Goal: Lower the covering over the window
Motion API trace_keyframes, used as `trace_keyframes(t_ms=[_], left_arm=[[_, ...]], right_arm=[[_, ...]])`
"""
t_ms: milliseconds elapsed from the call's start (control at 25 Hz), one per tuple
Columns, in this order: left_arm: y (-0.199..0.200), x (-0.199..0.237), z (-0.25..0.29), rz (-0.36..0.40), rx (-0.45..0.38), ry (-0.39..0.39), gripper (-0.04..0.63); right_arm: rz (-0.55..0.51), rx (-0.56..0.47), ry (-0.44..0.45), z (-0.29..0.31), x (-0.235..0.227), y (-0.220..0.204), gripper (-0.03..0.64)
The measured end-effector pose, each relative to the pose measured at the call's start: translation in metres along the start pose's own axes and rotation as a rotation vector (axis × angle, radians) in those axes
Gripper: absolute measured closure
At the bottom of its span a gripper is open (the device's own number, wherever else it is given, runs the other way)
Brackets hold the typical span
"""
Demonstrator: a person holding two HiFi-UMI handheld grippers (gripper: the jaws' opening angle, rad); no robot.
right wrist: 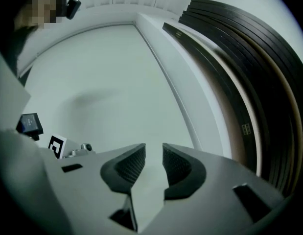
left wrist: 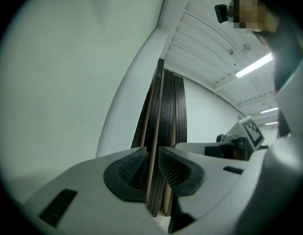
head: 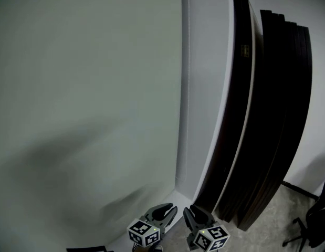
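The window covering (head: 83,114) is a plain pale sheet that fills the left of the head view and reaches down to the sill; it is also the pale surface (left wrist: 68,82) in the left gripper view and the pale surface (right wrist: 107,82) in the right gripper view. Both grippers are low at the bottom edge, side by side near the sill corner. My left gripper (head: 170,210) is open with nothing between its pads (left wrist: 134,168). My right gripper (head: 189,212) is open too, and its pads (right wrist: 131,163) hold nothing. Neither touches the covering. No cord or chain shows.
A white wall strip (head: 204,88) runs beside the covering. Several tall dark boards (head: 267,114) lean on the wall at the right, close to my right gripper. A black office chair (head: 314,224) stands on the grey floor (head: 285,203) at the far right.
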State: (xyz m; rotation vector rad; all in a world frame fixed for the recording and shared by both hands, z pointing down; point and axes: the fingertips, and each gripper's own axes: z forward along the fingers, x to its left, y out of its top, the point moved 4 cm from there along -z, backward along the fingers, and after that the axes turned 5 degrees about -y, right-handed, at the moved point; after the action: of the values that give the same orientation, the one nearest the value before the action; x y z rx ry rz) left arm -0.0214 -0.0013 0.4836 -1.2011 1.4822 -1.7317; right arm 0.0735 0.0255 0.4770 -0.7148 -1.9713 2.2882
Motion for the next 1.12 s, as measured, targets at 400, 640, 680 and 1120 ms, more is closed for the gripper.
trace_keyframes(t_ms=[400,640,680,1120], left_arm=[[-0.051,-0.115,-0.018,-0.032,0.017,0.052,0.525],[-0.066,-0.156,-0.042,-0.035,0.051,0.083,0.525],[-0.067,-0.159,-0.046,-0.033,0.056,0.087,0.525],[-0.073,-0.173,-0.078,0.002,0.090,0.086,0.524]], right_arm=[[-0.003,0.046,0.008,-0.126,-0.006,-0.023,0.530],[0.017,0.045,0.021,-0.154,0.002,-0.032,0.529],[0.021,0.043,0.025,-0.156,0.006,-0.033,0.529],[0.004,0.036,0.045,-0.166,0.044,-0.038,0.529]])
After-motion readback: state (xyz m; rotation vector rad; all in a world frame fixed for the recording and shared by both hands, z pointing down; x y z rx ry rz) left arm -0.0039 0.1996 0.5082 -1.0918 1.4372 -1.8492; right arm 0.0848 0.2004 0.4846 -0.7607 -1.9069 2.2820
